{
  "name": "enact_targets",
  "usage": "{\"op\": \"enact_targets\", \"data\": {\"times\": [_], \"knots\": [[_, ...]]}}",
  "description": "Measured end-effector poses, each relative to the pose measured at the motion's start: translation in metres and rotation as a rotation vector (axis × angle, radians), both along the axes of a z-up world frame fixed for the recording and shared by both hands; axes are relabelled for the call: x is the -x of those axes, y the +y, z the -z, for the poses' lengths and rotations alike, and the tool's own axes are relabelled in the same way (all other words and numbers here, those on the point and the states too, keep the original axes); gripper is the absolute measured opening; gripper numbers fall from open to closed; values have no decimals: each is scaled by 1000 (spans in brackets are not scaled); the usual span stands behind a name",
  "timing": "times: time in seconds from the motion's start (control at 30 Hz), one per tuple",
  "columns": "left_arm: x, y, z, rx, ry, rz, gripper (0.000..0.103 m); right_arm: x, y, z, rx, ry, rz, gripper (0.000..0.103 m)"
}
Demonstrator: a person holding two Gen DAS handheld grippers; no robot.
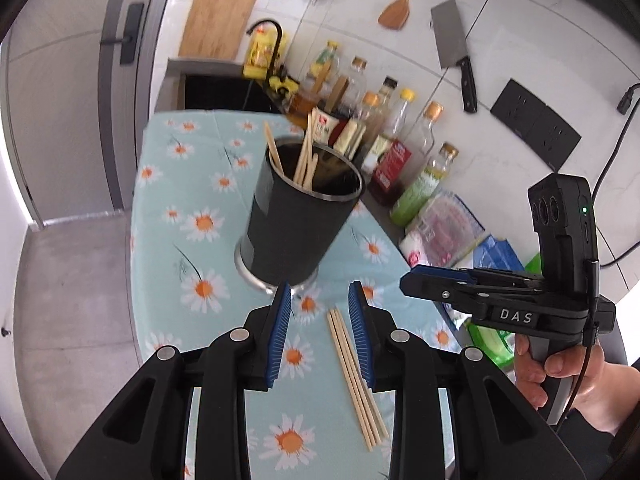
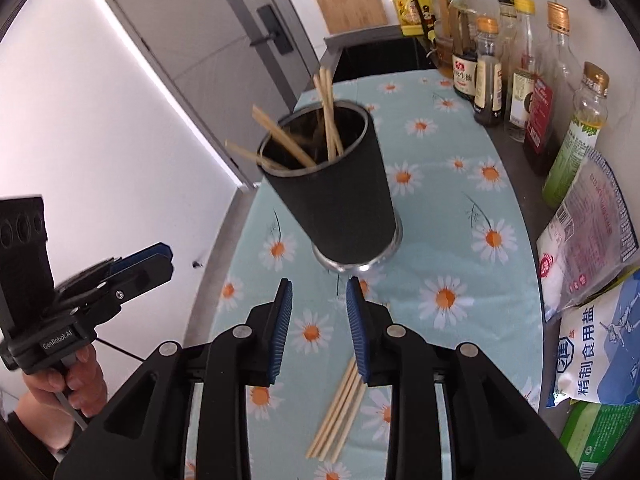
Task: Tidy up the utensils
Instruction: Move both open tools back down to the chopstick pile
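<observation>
A dark round holder stands on the daisy tablecloth with several wooden chopsticks leaning inside it. A loose bundle of chopsticks lies flat in front of it, under the right finger of my left gripper, which hovers open and empty just short of the holder's base. From the right wrist view, the holder is ahead and the loose chopsticks lie below the right finger of my right gripper, also open and empty. Each gripper shows side-on in the other's view: right gripper, left gripper.
Sauce and oil bottles line the wall side of the counter, with salt bags nearer. A cleaver, wooden spatula and cutting board hang on the wall. A sink with a black faucet lies beyond the cloth; the floor drops off on the left.
</observation>
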State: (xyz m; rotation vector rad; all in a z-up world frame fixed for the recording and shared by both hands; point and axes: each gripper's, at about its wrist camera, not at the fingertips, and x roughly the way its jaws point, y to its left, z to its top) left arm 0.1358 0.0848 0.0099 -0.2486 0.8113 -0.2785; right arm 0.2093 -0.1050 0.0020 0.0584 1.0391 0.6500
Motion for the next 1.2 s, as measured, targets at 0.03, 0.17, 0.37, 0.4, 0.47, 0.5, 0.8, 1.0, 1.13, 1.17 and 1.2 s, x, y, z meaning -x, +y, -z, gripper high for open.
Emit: {"op": "enact_targets", "data": {"times": [0.03, 0.17, 0.37, 0.4, 0.47, 0.5, 0.8, 1.0, 1.13, 1.17, 1.2], "knots": [[0, -1, 4, -6, 17, 2, 29, 1, 1, 6, 15, 15, 2, 30], [-2, -4, 27, -2, 101, 15, 29, 0, 7, 33, 84, 100, -3, 30], [-4, -11, 59, -6, 208, 47, 29, -8, 11, 78, 203, 281, 10, 30], [-4, -12, 64, -13, 220, 45, 29, -9, 11, 83, 212, 301, 13, 30], [-4, -9, 72, 1, 247, 40, 29, -10, 12, 95, 234, 357, 25, 30], [-3, -9, 74, 4, 253, 39, 29, -11, 11, 101, 241, 383, 31, 30], [-7, 1, 94, -1, 317, 26, 29, -16, 12, 134, 286, 514, 96, 27], [-10, 1, 102, 1, 345, 26, 29, -17, 21, 139, 334, 508, 108, 15], [-12, -1, 103, -2, 351, 31, 29, -14, 33, 139, 390, 486, 127, 16], [-13, -1, 104, -2, 353, 31, 29, -11, 40, 138, 430, 463, 119, 16], [-14, -1, 105, 1, 356, 32, 29, -7, 48, 138, 470, 439, 107, 18]]}}
